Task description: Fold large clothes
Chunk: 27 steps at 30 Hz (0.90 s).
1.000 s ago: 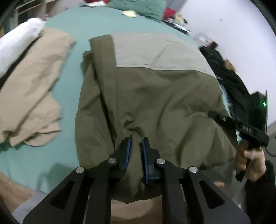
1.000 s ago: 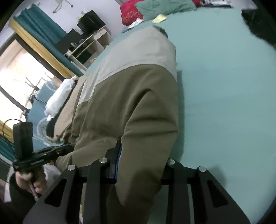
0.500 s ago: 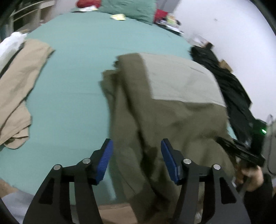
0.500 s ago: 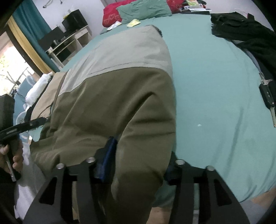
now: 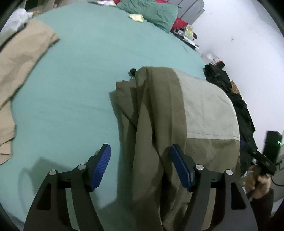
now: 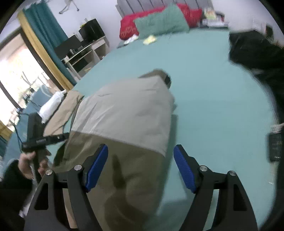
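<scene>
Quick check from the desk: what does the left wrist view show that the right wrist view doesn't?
Only the left wrist view shows the folded olive layers stacked along the garment's left edge.

Only the right wrist view shows the bright window with teal curtains and the red pillow.

Both show the olive and beige garment, the teal bed sheet and the green pillow.

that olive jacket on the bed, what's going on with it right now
A person holding a gripper in each hand is folding the olive and beige jacket on the green bed sheet. The left gripper and the right gripper are both opening, with jacket fabric lying between the pads but not pinched. The jacket lies folded lengthwise, its near end draped over the bed edge. A tan garment and black clothes lie to either side.
</scene>
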Each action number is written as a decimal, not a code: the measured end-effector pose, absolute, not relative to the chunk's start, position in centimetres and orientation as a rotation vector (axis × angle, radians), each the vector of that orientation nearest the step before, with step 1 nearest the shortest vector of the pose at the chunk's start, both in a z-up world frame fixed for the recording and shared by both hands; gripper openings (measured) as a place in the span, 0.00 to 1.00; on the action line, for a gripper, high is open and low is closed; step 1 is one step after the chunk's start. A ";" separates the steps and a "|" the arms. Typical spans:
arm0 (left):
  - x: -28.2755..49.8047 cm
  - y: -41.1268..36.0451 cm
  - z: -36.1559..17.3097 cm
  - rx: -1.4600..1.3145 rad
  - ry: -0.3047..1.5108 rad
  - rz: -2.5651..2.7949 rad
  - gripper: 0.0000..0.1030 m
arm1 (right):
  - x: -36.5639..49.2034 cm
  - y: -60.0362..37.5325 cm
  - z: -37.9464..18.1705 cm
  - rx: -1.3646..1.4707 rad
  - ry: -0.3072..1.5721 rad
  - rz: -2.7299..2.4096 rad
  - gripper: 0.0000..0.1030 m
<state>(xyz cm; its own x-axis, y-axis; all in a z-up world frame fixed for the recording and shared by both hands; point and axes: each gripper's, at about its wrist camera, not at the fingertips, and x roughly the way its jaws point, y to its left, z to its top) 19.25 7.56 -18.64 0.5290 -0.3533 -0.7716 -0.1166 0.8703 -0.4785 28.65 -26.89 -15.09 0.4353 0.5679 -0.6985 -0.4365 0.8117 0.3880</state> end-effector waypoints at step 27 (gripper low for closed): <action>22.9 2.1 -21.8 -0.511 1.129 -0.381 0.81 | 31.5 -23.6 -21.5 0.302 1.054 0.600 0.80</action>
